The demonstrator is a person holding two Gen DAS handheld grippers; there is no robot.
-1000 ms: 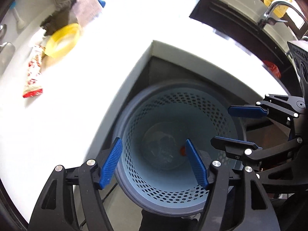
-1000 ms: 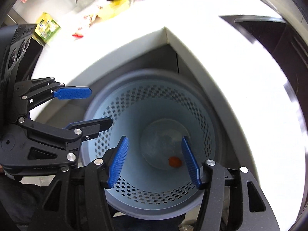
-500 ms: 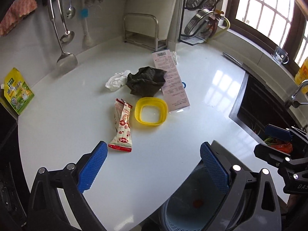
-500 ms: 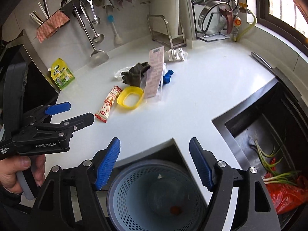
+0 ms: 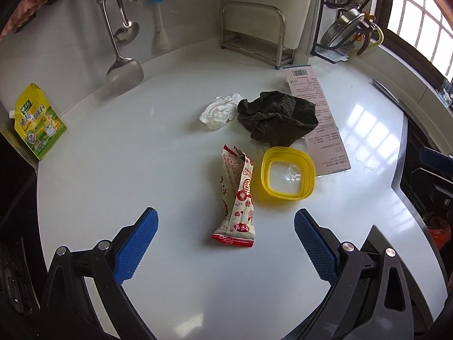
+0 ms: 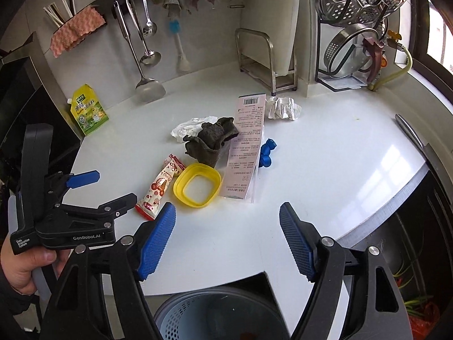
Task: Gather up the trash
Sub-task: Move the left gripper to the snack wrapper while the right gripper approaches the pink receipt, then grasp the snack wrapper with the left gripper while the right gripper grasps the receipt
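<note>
Trash lies on the white counter (image 5: pixel 127 170): a red and white snack wrapper (image 5: pixel 237 198), a yellow plastic lid (image 5: pixel 287 175), a dark crumpled cloth (image 5: pixel 277 117), a white crumpled tissue (image 5: pixel 218 110), a pink receipt-like card (image 5: pixel 320 116). In the right wrist view they show too: wrapper (image 6: pixel 160 187), lid (image 6: pixel 197 188), cloth (image 6: pixel 211 140), card (image 6: pixel 246 147), blue scrap (image 6: pixel 266 153), foil ball (image 6: pixel 283 107). My left gripper (image 5: pixel 225 243) is open and empty, just short of the wrapper; it also shows (image 6: pixel 100 189). My right gripper (image 6: pixel 226 243) is open and empty above the blue perforated bin (image 6: pixel 215 314).
A yellow-green pouch (image 5: pixel 36 121) leans at the left wall. Ladles and a brush hang at the back. A metal rack (image 5: pixel 254 34) and a dish rack (image 6: pixel 354 34) stand behind. A dark sink (image 6: pixel 410 255) with scraps lies at right.
Both grippers have lifted out of the bin and tilted up to face the counter. The left one has moved forward over the counter toward the wrapper. Both stay open.
</note>
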